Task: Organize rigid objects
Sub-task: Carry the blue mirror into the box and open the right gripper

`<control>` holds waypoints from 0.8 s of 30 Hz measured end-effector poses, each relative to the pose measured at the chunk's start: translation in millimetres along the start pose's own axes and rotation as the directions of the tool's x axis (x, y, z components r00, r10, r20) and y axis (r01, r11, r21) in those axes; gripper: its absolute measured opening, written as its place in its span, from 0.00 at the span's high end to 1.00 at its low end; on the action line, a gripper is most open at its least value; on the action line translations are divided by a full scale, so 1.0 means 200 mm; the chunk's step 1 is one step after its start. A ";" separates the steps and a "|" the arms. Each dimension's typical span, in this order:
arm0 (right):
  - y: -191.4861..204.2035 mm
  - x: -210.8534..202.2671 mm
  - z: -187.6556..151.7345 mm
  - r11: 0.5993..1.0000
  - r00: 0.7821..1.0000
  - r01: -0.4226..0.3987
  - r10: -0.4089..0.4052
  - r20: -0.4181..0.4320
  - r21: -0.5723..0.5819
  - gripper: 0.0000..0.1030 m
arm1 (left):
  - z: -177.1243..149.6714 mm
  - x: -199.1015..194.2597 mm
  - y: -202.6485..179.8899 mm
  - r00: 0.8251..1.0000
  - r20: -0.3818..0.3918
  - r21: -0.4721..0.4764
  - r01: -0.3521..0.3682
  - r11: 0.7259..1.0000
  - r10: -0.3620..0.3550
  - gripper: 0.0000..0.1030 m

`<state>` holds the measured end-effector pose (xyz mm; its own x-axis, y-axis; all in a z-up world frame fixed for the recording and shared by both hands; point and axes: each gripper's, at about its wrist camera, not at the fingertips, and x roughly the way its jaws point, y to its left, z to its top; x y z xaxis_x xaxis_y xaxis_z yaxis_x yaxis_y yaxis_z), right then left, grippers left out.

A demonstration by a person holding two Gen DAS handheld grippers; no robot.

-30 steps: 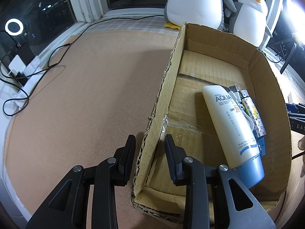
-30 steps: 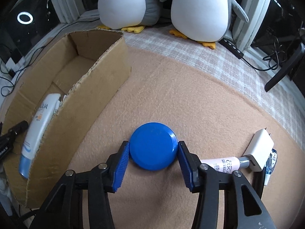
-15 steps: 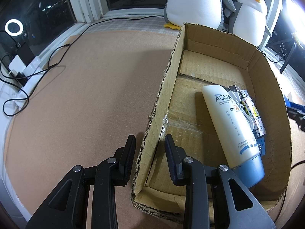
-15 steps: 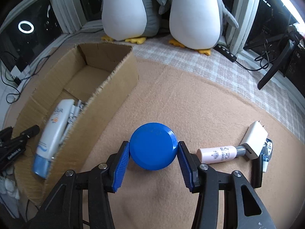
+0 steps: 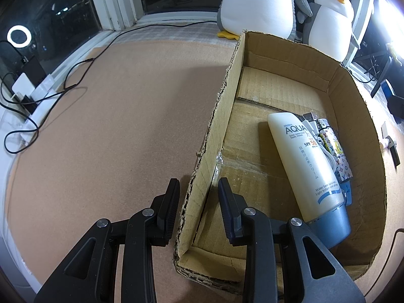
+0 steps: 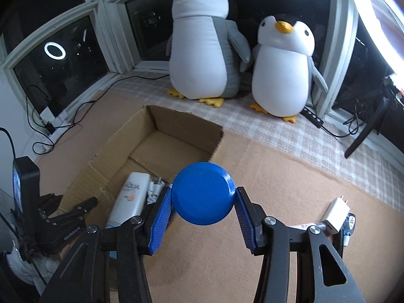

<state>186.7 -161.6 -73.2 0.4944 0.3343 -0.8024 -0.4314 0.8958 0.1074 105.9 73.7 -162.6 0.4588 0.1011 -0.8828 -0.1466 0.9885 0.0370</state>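
My left gripper [image 5: 199,202] straddles the near left wall of the open cardboard box [image 5: 366,116], shut on that wall. Inside the box lie a white sunscreen tube [image 5: 303,159] with a blue cap, a patterned lighter [image 5: 335,156] and a white cable. My right gripper [image 6: 203,190] is shut on a round blue container [image 6: 203,193] and holds it in the air over the box's [image 6: 184,128] right wall, with the sunscreen tube [image 6: 132,197] below to the left. The left gripper's fingers [image 6: 85,205] show at the box's near left.
On the tan mat to the right lie a white charger [image 6: 335,214], a pink tube [image 6: 303,227] partly hidden by my finger, and a small blue-white item [image 6: 349,224]. Two plush penguins [image 6: 202,50] [image 6: 285,70] stand at the window. Black cables [image 5: 38,116] trail at left.
My right gripper has lifted the blue container off the mat and swung it toward the box. The left gripper has not moved.
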 end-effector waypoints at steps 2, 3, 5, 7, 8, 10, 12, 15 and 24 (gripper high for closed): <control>0.03 0.01 0.01 1.000 1.000 -0.005 0.005 0.002 -0.004 0.55 | 0.00 0.00 0.00 1.000 0.000 0.001 0.000 1.000 0.000 0.71; 0.04 0.01 0.01 1.000 1.000 -0.006 0.006 0.002 -0.006 0.55 | 0.00 0.00 0.00 1.000 0.000 0.000 0.001 1.000 -0.001 0.71; 0.06 0.03 0.02 1.000 1.000 -0.013 0.013 0.002 -0.010 0.55 | 0.00 0.00 0.00 1.000 0.000 0.000 0.000 1.000 0.000 0.71; 0.09 0.04 0.03 1.000 1.000 -0.018 0.018 0.002 -0.016 0.55 | 0.00 0.00 0.00 1.000 0.001 0.001 -0.002 1.000 0.002 0.71; 0.10 0.05 0.04 1.000 1.000 -0.021 0.021 0.002 -0.022 0.55 | 0.00 0.00 0.00 1.000 0.002 0.002 -0.002 1.000 0.002 0.71; 0.13 0.06 0.05 0.999 1.000 -0.024 0.024 0.001 -0.032 0.55 | 0.00 -0.01 0.00 1.000 0.003 0.001 -0.001 1.000 0.001 0.71; 0.15 0.08 0.05 0.999 1.000 -0.029 0.028 -0.002 -0.043 0.55 | 0.00 -0.01 0.00 1.000 0.003 0.001 -0.002 1.000 0.002 0.71; 0.19 0.11 0.06 0.998 1.000 -0.027 0.027 -0.010 -0.056 0.55 | 0.00 -0.01 0.00 1.000 0.004 0.003 -0.003 1.000 0.003 0.71; 0.22 0.18 0.07 0.998 0.999 -0.021 0.019 -0.028 -0.063 0.55 | 0.00 -0.01 0.00 1.000 0.006 -0.006 -0.001 1.000 0.001 0.71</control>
<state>196.6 -105.5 -89.1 0.4649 0.3429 -0.8163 -0.4885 0.8683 0.0866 105.1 74.2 -161.1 0.4642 0.1031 -0.8797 -0.1521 0.9877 0.0354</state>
